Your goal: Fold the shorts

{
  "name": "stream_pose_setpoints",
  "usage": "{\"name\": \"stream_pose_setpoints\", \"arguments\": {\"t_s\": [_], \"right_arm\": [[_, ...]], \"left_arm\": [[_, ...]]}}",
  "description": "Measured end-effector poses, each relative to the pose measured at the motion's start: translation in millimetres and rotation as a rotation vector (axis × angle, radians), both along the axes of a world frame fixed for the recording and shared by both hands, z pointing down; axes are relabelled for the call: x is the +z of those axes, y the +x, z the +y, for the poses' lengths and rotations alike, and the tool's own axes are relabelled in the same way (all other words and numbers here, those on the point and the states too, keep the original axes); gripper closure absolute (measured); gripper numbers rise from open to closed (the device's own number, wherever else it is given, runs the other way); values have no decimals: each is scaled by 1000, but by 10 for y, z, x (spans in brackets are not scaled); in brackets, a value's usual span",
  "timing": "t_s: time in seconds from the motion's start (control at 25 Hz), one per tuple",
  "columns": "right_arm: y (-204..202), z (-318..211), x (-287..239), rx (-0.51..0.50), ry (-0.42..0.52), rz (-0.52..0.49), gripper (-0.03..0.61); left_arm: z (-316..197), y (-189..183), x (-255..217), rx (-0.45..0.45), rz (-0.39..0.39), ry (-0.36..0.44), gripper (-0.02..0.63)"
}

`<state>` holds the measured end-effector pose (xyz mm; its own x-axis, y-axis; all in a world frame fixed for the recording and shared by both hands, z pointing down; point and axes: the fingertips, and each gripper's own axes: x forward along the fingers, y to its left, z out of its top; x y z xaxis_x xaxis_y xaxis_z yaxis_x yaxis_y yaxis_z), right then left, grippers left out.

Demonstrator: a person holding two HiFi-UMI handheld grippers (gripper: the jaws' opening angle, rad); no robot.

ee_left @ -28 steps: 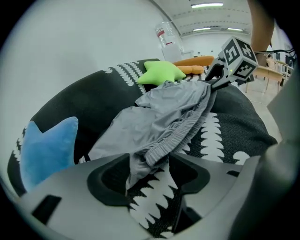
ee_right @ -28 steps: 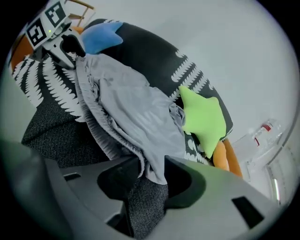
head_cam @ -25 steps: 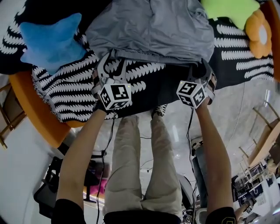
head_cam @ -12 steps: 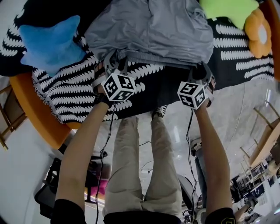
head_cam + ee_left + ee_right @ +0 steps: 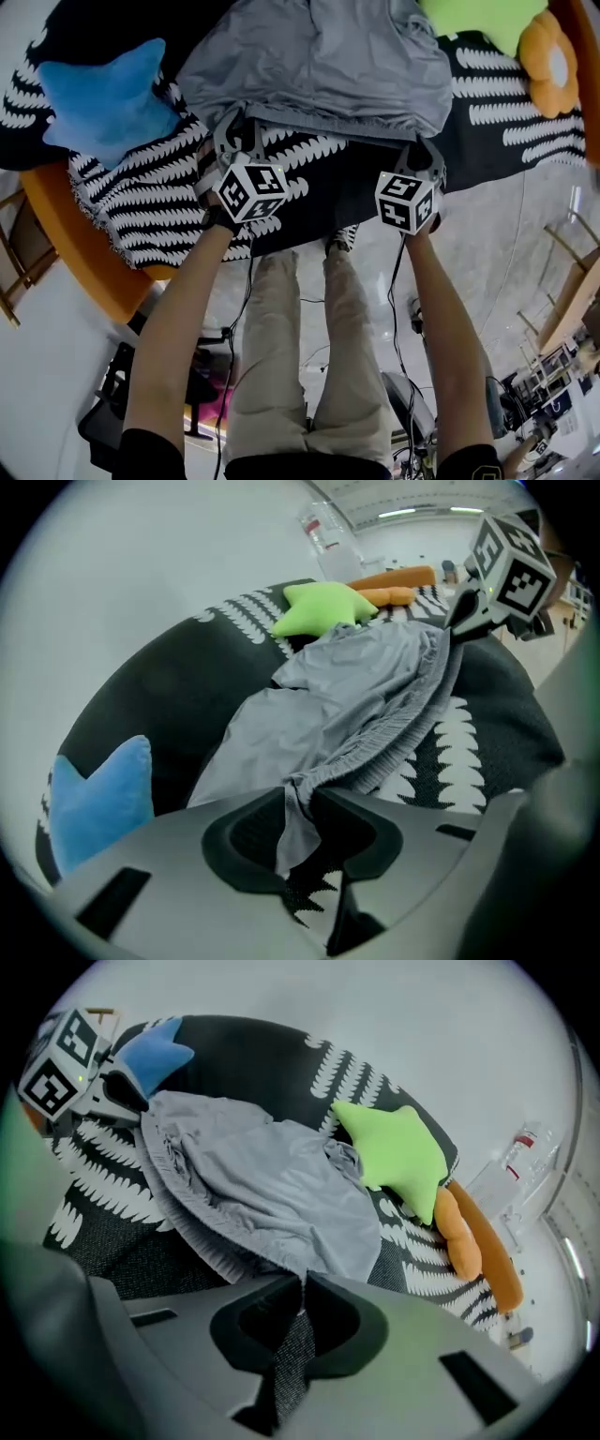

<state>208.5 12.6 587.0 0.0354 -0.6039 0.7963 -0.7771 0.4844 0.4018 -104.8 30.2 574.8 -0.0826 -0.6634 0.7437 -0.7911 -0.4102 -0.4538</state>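
Grey shorts [image 5: 319, 66] lie spread on a black-and-white patterned cover [image 5: 141, 206], waistband toward me. My left gripper [image 5: 239, 133] is at the waistband's left corner. In the left gripper view its jaws [image 5: 298, 803] have just been closing and pinch a flap of the grey fabric [image 5: 328, 696]. My right gripper [image 5: 419, 150] is at the waistband's right corner. Its jaws [image 5: 302, 1288] have also just been closing and stand shut, with the edge of the shorts [image 5: 272, 1185] caught between the tips. Each gripper view shows the other gripper at the far end of the waistband.
A blue star cushion [image 5: 103, 89] lies left of the shorts, a green star cushion [image 5: 478, 19] and an orange plush [image 5: 553, 66] to the right. The cover hangs over a round orange table [image 5: 75, 253]. The person's legs stand just below the table's edge.
Both grippers have edged in onto the waistband corners and their jaws have closed on the fabric. The left gripper's cube has rolled a little.
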Motion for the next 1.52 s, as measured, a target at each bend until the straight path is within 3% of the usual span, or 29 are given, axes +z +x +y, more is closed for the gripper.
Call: {"name": "stream_pose_setpoints", "arguments": {"t_s": [0.12, 0.24, 0.36, 0.48, 0.6, 0.72, 0.8, 0.92, 1.04, 1.24, 1.52], "right_arm": [[26, 61, 33, 27, -30, -12, 540], [85, -2, -113, 52, -13, -31, 535], [172, 45, -434, 63, -16, -35, 533], [196, 109, -944, 62, -25, -24, 501], [147, 135, -1594, 64, -38, -10, 503], [59, 381, -2147, 89, -137, -21, 505], [58, 533, -2484, 117, -189, -36, 505], [-7, 623, -3038, 84, -198, -39, 514], [-95, 675, -3627, 27, -172, -20, 514], [-232, 695, -4306, 3, -124, -15, 477], [-419, 586, -5077, -83, -8, 15, 477]], "left_arm": [[-35, -7, -54, 9, -6, 10, 578], [-77, 18, -293, -1, -5, 53, 581], [61, 41, -620, 47, -20, 63, 583], [277, -18, -1079, 72, -34, 29, 581], [427, -83, -1656, -20, 40, -28, 583], [743, -171, -2208, -136, 147, -144, 583], [897, -170, -2567, -136, 150, -177, 583], [990, -198, -3158, -94, 101, -157, 583], [1097, -284, -3643, -101, 114, -136, 581], [1110, -479, -4138, -135, 123, -88, 581], [844, -683, -4718, -149, 112, 13, 560]]}}
